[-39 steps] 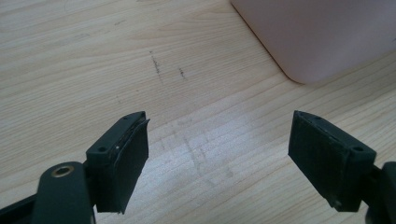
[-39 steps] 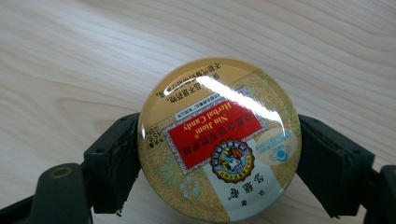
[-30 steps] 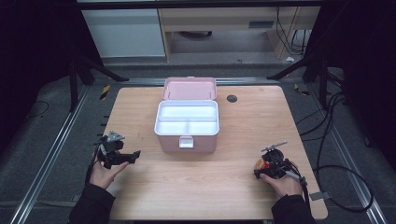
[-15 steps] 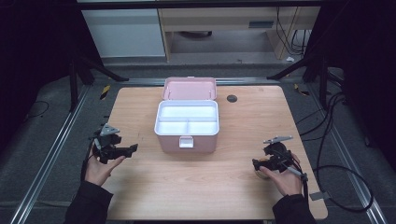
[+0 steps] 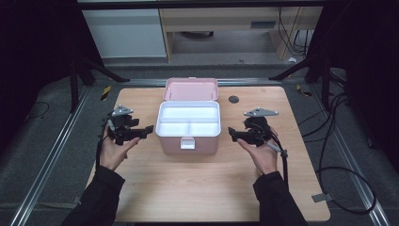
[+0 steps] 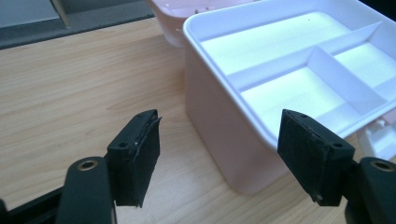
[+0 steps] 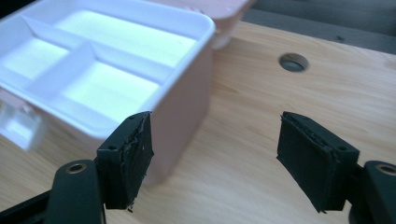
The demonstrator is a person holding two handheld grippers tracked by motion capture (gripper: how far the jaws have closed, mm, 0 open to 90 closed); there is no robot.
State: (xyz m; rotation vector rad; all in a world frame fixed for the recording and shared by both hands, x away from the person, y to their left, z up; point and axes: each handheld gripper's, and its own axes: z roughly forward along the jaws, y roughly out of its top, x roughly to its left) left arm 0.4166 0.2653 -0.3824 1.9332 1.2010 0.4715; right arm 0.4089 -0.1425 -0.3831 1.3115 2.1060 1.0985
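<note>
A pink box [image 5: 188, 141] stands open mid-table, its lid [image 5: 190, 89] laid back behind it. A white tray [image 5: 162, 123] with three empty compartments sits in its top. A pale latch [image 5: 187, 143] hangs at its front. My left gripper [image 5: 147, 129] is held just left of the box, open, jaws pointing at its side. My right gripper [image 5: 232, 133] is held just right of the box, open, also pointing at it. In the left gripper view the open gripper [image 6: 219, 154] faces the box's corner [image 6: 233, 140]. The right gripper view has the open gripper [image 7: 212, 154] facing the box wall [image 7: 182, 126].
The wooden table [image 5: 211, 188] has a round cable hole [image 5: 234, 99] behind the right gripper, also in the right gripper view as a hole [image 7: 293, 62]. Black cables [image 5: 339, 160] trail off the table's right side. Dark stand legs [image 5: 89, 66] and metal rails [image 5: 42, 169] flank the table.
Both hands have moved forward and inward from the table's near corners, bringing the grippers up beside the box, one on each side.
</note>
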